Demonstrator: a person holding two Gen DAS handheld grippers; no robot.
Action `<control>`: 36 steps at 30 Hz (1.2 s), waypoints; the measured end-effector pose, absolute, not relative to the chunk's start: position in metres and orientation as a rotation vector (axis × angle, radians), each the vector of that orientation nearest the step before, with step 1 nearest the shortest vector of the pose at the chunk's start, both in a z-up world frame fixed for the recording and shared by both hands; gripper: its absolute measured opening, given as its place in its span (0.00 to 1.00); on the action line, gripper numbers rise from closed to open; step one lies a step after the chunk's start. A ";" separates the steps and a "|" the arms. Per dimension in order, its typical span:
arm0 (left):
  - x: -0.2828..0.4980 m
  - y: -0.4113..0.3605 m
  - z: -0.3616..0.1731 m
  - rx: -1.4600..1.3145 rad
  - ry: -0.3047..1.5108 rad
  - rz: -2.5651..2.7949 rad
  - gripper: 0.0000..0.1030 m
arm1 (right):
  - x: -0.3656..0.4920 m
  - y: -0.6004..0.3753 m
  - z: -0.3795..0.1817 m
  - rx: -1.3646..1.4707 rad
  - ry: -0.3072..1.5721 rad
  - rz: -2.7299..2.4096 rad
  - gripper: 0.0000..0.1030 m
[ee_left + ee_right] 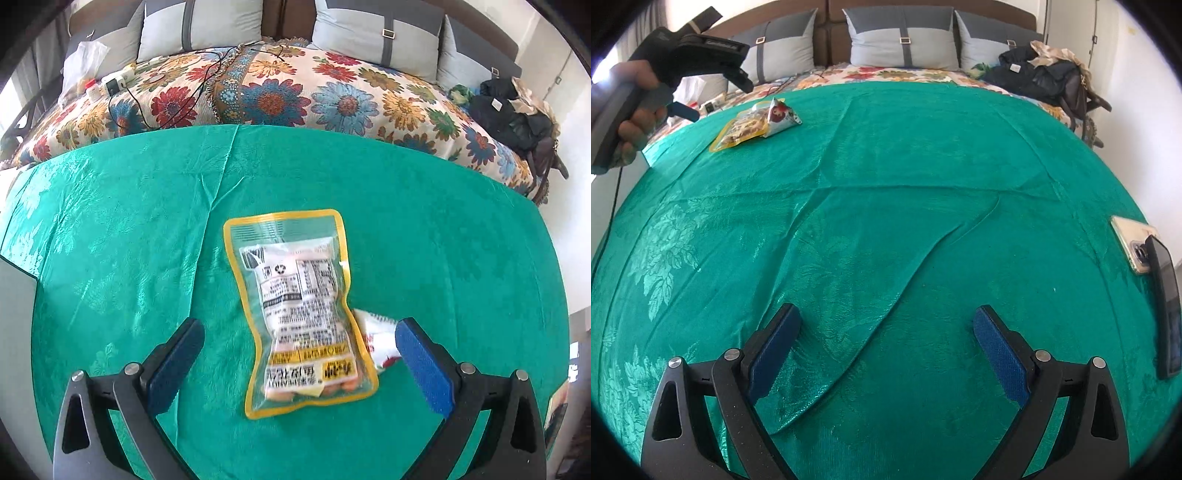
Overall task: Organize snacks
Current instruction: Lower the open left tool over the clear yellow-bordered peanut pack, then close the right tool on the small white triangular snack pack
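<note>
Here my left tool [300, 334] hangs spread wide over the yellow-edged snack pouch [301, 314] lying flat on the green surface [110, 221], a white packet [376, 341] tucked at its four o'clock. My right tool [886, 325] gapes wide, nothing between its pads.

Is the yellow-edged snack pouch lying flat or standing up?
Lying flat. The yellow-edged snack pouch rests label-up on the green cloth, partly overlapping a white packet.
</note>
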State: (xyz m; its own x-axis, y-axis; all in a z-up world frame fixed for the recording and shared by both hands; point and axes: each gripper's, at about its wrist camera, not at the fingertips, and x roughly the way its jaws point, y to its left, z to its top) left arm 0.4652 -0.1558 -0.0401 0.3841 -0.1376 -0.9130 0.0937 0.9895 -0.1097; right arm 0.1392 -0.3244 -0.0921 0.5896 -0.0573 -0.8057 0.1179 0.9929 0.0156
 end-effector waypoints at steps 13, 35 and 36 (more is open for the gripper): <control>0.407 -0.146 -0.073 0.079 1.198 -0.240 0.51 | 0.143 -0.320 -0.092 0.064 0.935 -0.087 0.94; 0.187 -0.004 -0.100 0.114 0.951 -0.212 1.00 | 0.143 -0.321 -0.092 0.065 0.936 -0.086 0.94; 0.188 -0.001 -0.100 0.103 0.949 -0.202 1.00 | 0.144 -0.321 -0.092 0.066 0.936 -0.085 0.94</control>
